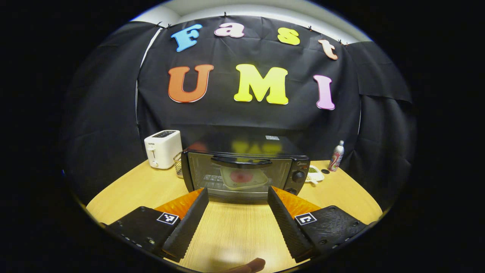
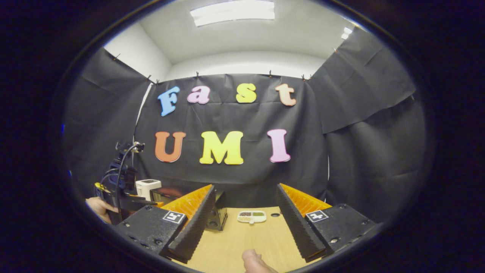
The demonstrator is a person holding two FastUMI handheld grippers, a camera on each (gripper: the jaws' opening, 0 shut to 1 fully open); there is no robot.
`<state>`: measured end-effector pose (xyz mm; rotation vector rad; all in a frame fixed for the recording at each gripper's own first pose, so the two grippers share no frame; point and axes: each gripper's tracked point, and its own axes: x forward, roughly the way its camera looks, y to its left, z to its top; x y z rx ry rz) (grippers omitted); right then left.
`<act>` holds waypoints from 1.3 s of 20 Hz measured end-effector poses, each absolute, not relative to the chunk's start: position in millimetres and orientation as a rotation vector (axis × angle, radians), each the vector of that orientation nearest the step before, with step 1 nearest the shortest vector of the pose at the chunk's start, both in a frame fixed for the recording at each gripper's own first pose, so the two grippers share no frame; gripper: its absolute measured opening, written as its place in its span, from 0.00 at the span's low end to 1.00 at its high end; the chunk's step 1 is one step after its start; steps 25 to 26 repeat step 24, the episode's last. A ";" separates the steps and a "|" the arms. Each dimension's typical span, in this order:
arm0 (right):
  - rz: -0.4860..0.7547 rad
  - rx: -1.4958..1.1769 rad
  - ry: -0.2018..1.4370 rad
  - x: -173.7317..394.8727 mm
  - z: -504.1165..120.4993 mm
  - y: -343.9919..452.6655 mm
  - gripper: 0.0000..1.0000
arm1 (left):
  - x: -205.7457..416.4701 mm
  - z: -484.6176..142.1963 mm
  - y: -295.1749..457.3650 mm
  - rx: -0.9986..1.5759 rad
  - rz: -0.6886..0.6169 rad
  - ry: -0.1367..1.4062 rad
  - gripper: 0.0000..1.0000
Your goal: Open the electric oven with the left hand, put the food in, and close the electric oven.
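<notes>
The black electric oven [image 1: 242,170] stands in the middle of the wooden table with its glass door shut and its handle [image 1: 242,162] across the top. Behind the glass a pale plate with pinkish food [image 1: 242,177] rests on the rack. My left gripper [image 1: 238,190] hovers open a short way in front of the door, touching nothing. My right gripper [image 2: 245,189] is open too and holds nothing. A corner of the oven [image 2: 219,217] peeks out behind its left finger. The left gripper [image 2: 125,197], held by a hand [image 2: 99,207], appears at the far left of the right gripper view.
A white toaster [image 1: 163,148] and a wire basket [image 1: 177,165] stand left of the oven. To its right are a white divided dish [image 1: 314,175], also visible in the right gripper view [image 2: 251,216], and a can [image 1: 336,156]. A fingertip [image 1: 246,266] juts in at the bottom.
</notes>
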<state>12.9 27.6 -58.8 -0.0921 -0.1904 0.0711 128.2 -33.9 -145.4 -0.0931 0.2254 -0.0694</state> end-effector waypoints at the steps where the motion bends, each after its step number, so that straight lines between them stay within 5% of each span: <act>1: 0.044 -0.128 -0.219 5.4 -51.3 24.4 0.94 | 114.8 -132.9 -36.8 -0.102 -0.080 0.191 0.95; 6: -0.004 -0.179 -0.245 -21.9 -36.0 28.4 0.96 | 51.3 -87.2 -25.2 -0.113 -0.076 0.067 0.95; 15: 0.123 -0.039 -0.037 -35.4 -62.9 47.6 1.00 | -38.3 -35.0 -5.4 -0.112 -0.055 -0.087 0.95; 26: 0.101 -0.039 -0.010 -33.2 -65.0 44.1 1.00 | -60.1 -31.1 -24.1 -0.089 -0.104 -0.111 0.94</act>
